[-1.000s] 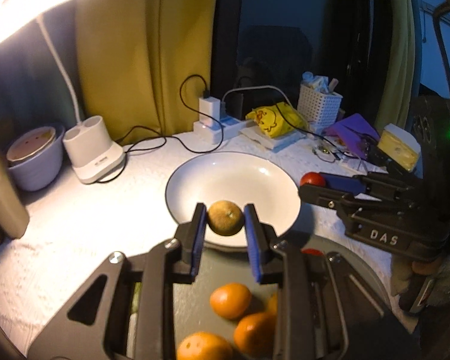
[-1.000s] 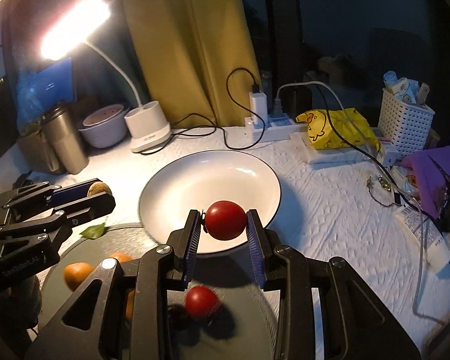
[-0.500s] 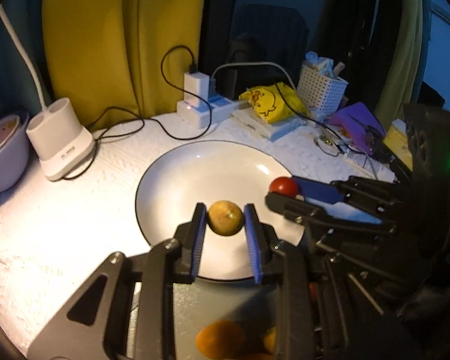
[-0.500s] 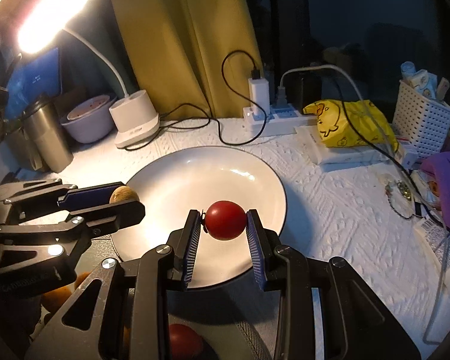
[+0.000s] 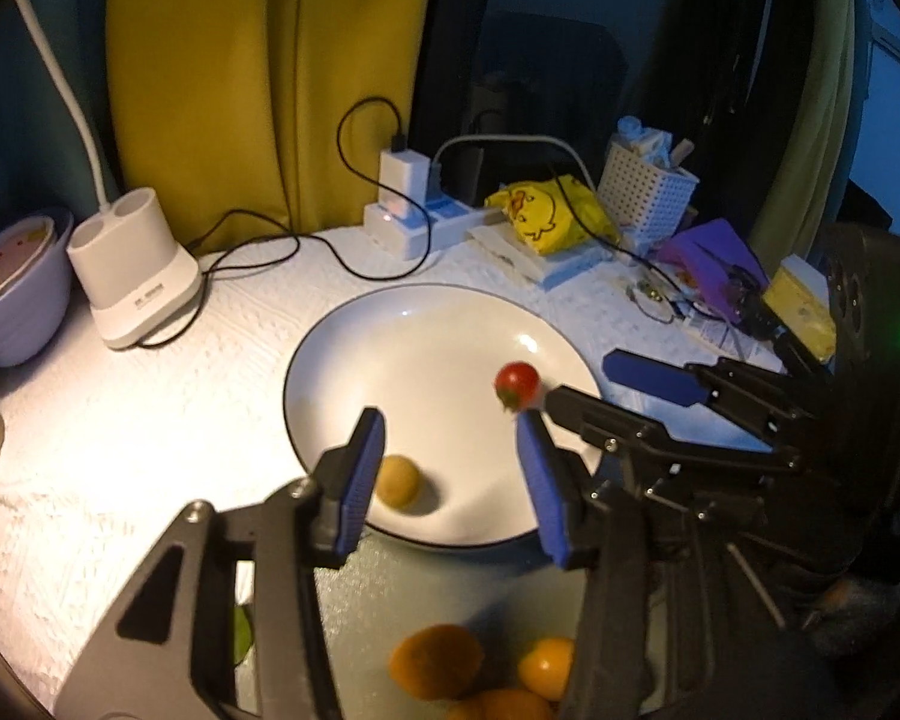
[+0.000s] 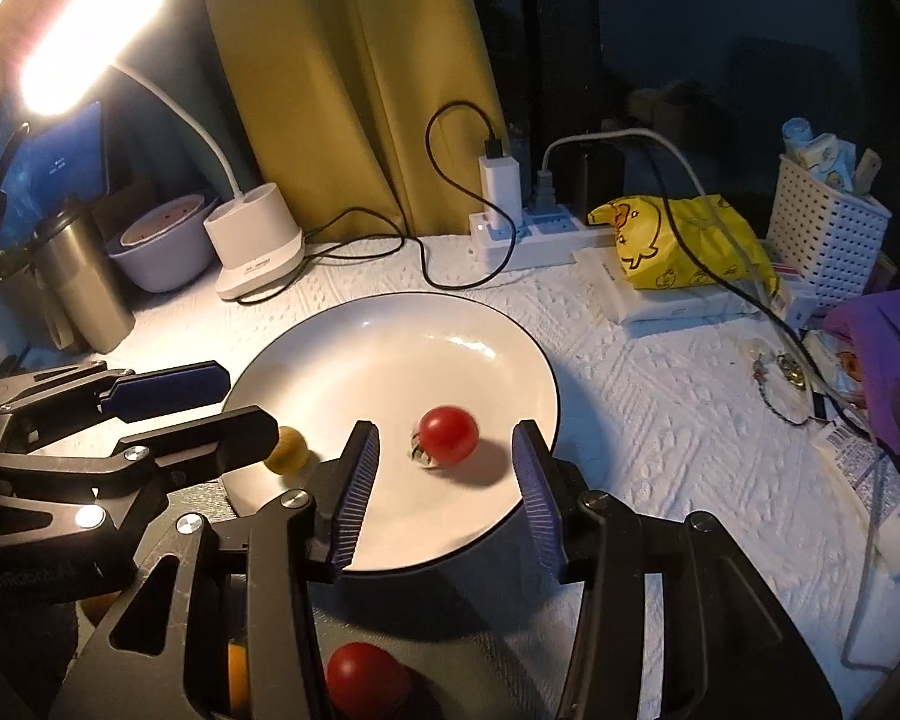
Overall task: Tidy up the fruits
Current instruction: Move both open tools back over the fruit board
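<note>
A white plate sits mid-table. A small yellow-brown fruit lies on its near left part. A red tomato lies on its right part. My left gripper is open and empty above the plate's near edge, the yellow fruit by its left finger. My right gripper is open and empty, the tomato just ahead between its fingers. A grey tray in front holds oranges and another tomato.
A lamp base, a lilac bowl and a steel tumbler stand at the left. A power strip with cables, a yellow duck bag, a white basket and purple clutter line the back and right.
Both grippers moved forward over the plate and opened. The yellow fruit and the tomato left the jaws and now lie on the plate.
</note>
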Tool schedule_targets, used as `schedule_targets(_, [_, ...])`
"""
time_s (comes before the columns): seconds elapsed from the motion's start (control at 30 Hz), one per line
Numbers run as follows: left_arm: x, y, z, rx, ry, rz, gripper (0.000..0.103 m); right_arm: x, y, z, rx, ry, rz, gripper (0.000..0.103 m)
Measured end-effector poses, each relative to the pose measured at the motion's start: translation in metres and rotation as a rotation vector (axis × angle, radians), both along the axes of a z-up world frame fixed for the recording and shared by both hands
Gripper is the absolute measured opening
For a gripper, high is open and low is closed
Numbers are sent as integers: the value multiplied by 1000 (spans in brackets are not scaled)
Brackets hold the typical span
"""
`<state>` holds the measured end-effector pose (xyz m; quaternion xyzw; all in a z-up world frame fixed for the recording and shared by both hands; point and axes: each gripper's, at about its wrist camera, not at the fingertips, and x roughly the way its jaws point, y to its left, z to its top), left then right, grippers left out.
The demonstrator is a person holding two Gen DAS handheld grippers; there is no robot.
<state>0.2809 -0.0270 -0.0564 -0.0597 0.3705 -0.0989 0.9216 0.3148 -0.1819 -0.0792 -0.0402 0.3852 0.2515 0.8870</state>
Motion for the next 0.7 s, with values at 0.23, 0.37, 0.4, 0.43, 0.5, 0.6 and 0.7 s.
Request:
schedule_targets(0.23, [-23, 3, 18, -4, -44, 9, 47, -22, -3, 17, 6, -30, -5, 49])
schedule_targets(0.37, [-41, 4, 28, -4, -72, 6, 47, -36, -5, 27, 8, -48, -6, 49])
schedule_targets(0.4, [-46, 5, 30, -4, -77, 4, 47, -40, -6, 29, 8, -53, -6, 49])
schedule_targets(0.43, [-51, 4, 32, -3, -81, 3, 47, -44, -7, 31, 9, -58, -6, 49])
schedule_targets(0.5, [-58, 4, 34, -1, -87, 1, 47, -52, -8, 36, 11, -68, -7, 49])
schedule_targets(0.6, [-72, 3, 38, -1, -97, 2, 47, -65, -10, 42, 12, -78, -9, 49])
schedule_targets(0.7, [-84, 3, 41, 2, -104, 7, 47, -77, -12, 46, 13, -83, -10, 49])
